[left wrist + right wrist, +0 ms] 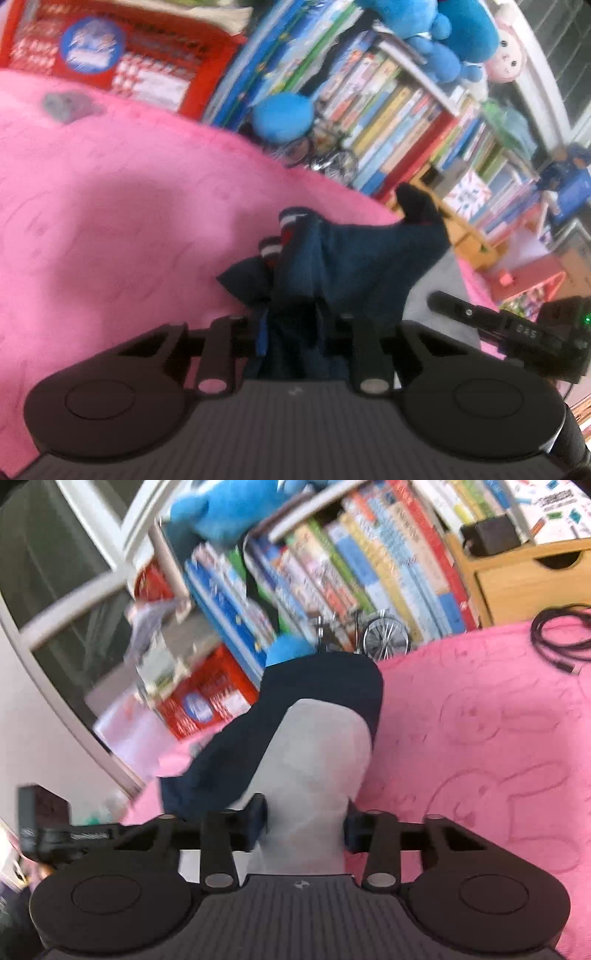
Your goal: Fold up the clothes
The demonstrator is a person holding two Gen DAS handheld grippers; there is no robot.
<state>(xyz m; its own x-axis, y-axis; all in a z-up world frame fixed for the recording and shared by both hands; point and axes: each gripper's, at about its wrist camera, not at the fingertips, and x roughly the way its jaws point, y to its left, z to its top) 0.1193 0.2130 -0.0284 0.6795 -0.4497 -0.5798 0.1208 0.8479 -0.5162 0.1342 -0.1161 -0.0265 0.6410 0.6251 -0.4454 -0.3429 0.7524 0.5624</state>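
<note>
Navy garment [332,258] clamped in both hand-held grippers, left [295,325] and right [304,823] (labels too blurred).

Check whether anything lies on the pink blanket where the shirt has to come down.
Nothing visible under it. Both tongs, left and right, grip the shirt above bare pink blanket. A coiled black cable lies off toward the far right edge.
</note>
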